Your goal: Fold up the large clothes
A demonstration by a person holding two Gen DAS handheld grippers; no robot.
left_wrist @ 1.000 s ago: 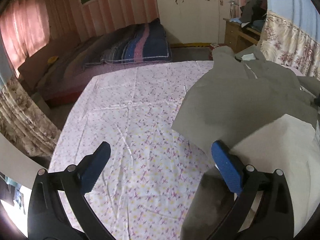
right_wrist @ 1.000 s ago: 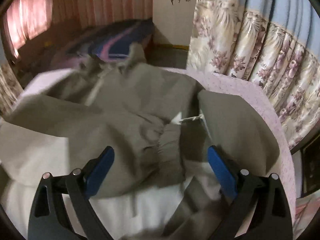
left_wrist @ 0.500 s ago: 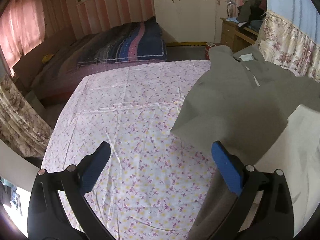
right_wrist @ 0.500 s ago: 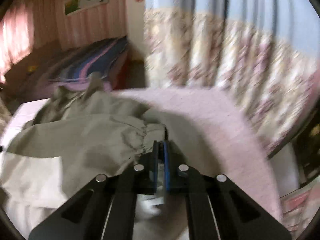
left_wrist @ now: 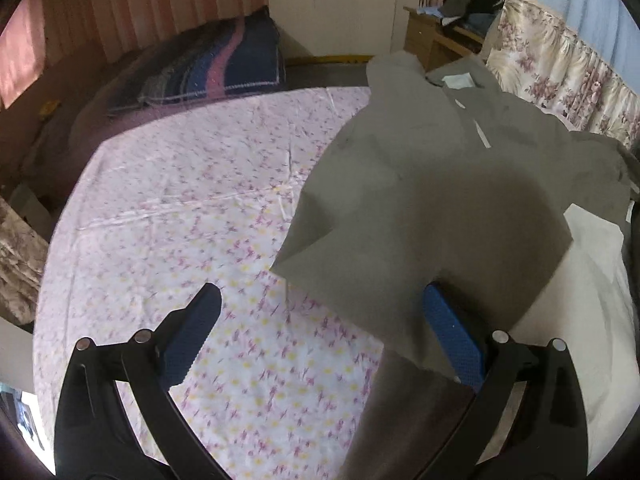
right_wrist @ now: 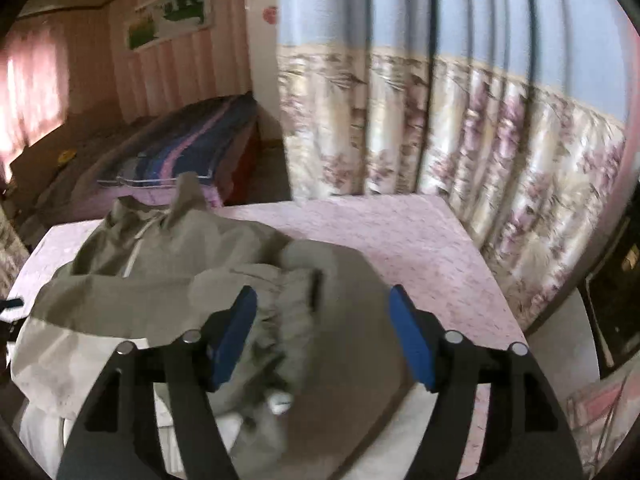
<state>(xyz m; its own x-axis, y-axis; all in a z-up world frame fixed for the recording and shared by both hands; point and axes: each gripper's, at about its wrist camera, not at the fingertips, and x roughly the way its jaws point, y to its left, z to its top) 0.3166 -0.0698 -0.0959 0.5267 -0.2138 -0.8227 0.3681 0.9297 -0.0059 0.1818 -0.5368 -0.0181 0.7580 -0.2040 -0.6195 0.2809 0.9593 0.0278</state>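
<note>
Two grippers w/ blue pads, both in our hands. Left gripper (left_wrist: 320, 328): fingers wide apart, nothing btwn them, over the pink floral sheet (left_wrist: 192, 208); its right pad sits at the edge of the large grey-green jacket w/ pale lining (left_wrist: 420, 184). Jacket lies spread on the sheet's right side. Right gripper (right_wrist: 324, 336): jaws have just been opening, now apart, bunched elastic cuff (right_wrist: 296, 312) loose btwn them, unpinched.

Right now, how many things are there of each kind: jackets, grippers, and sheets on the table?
Jackets: 1, olive
Grippers: 2, left and right, both open
Sheets: 1, flowery
Total: 4
</note>
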